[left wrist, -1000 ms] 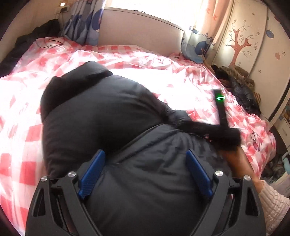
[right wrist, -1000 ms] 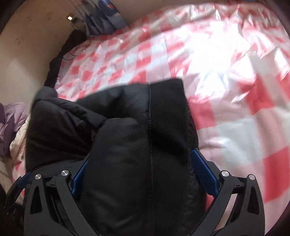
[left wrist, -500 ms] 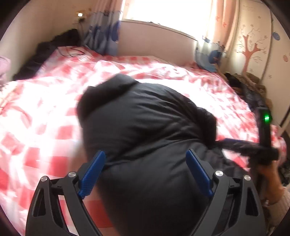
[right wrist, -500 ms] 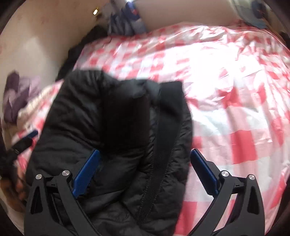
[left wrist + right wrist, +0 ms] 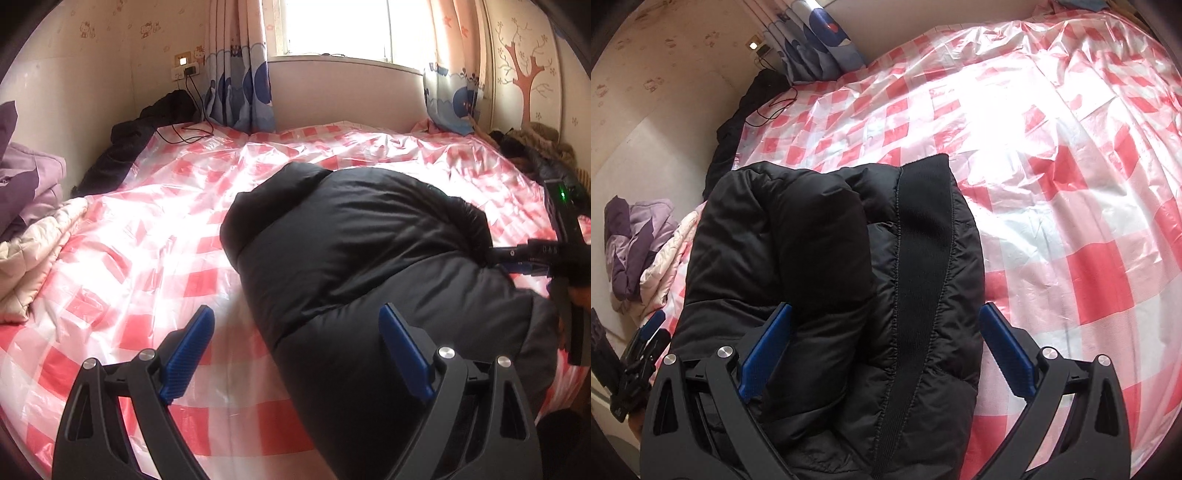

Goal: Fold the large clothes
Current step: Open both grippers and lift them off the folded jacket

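My left gripper (image 5: 295, 349) hangs over the near edge of the jacket (image 5: 369, 266), tilted down toward the bed (image 5: 155, 236). Its blue pads (image 5: 188, 345) stand wide apart and hold nothing: one is over bare checked sheet beside the jacket, the other over the jacket's padded body. From this view my right gripper (image 5: 517, 258) shows at the jacket's far side, low and level, its tips against the dark fabric; whether they touch it I cannot tell.

My right gripper (image 5: 886, 341) points down along the jacket (image 5: 831, 277), fingers spread wide. One pad (image 5: 764, 345) lies against the puffy folded part; the other is at the jacket's edge, over the sheet (image 5: 1071, 184). Nothing is pinched between them. My left gripper (image 5: 639, 345) sits beyond the jacket's other side, small and dark.

The jacket is black, quilted and bulky, lying folded into a thick mound on the bed. A ribbed knit band (image 5: 923, 258) with stitched seams runs lengthwise over its top. A folded layer bulges beside that band. Purple bedding (image 5: 631, 236) lies past the jacket, by the wall.
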